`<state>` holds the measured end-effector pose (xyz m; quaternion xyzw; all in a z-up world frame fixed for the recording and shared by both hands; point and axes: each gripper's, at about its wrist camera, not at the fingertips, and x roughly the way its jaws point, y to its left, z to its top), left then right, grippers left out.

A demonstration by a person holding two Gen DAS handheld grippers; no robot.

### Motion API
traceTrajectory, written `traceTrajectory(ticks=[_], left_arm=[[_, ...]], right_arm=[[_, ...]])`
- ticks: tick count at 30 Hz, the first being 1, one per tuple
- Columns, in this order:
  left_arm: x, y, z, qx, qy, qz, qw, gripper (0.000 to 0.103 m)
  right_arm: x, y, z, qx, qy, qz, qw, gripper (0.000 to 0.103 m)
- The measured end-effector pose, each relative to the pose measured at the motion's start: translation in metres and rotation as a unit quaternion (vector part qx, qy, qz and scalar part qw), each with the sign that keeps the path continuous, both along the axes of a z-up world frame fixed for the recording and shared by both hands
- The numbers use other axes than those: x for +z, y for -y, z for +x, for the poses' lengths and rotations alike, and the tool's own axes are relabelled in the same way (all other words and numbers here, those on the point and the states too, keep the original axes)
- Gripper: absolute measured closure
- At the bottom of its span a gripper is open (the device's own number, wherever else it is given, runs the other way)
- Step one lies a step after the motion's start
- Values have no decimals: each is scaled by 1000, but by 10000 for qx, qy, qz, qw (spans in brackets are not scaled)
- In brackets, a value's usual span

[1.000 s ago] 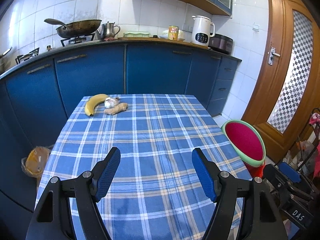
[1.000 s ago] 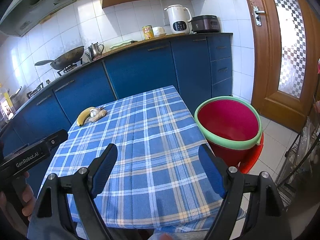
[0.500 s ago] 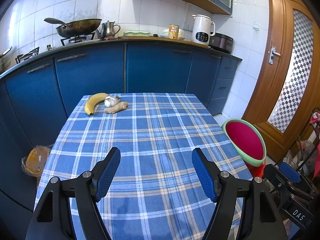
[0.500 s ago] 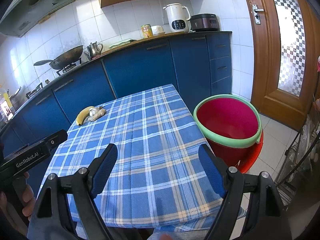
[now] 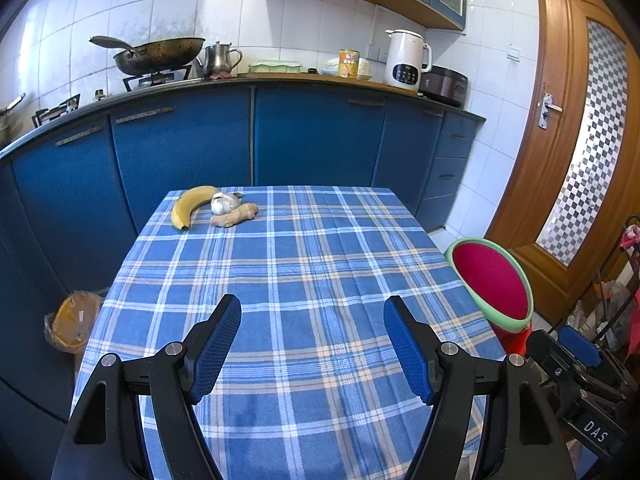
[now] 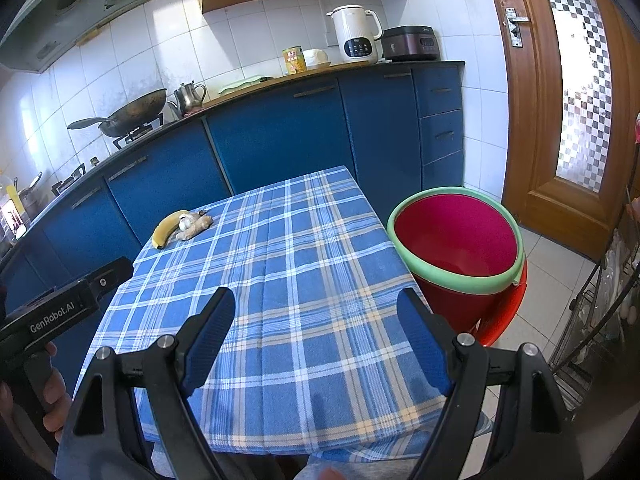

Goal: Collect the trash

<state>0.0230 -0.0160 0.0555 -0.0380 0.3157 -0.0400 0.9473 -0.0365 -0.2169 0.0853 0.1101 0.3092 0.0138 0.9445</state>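
A yellow banana (image 5: 190, 204), a garlic bulb (image 5: 223, 203) and a piece of ginger (image 5: 235, 216) lie together at the far left corner of the blue plaid table (image 5: 304, 280). They also show in the right wrist view: banana (image 6: 167, 227), garlic (image 6: 186, 222), ginger (image 6: 196, 227). A red bucket with a green rim (image 6: 456, 236) stands on a red stool to the right of the table; it also shows in the left wrist view (image 5: 492, 284). My left gripper (image 5: 312, 312) is open and empty over the near part of the table. My right gripper (image 6: 316, 308) is open and empty near the front edge.
Blue kitchen cabinets (image 5: 248, 136) run behind the table, with a wok (image 5: 160, 54), a kettle (image 5: 406, 60) and a can on the counter. A yellow bag (image 5: 74, 320) sits on the floor at the left. A wooden door (image 5: 576, 152) is at the right.
Both views have shifted only slightly. Both grippers stay open and empty; the objects on the table have not moved.
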Motion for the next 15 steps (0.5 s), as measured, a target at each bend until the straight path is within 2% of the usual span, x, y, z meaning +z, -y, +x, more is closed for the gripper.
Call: traceTrajectory(ticks=[15], left_arm=[[3, 0, -5, 19, 71, 34, 10000, 28]], right_arm=[[0, -1, -2, -16, -12, 77, 10000, 20]])
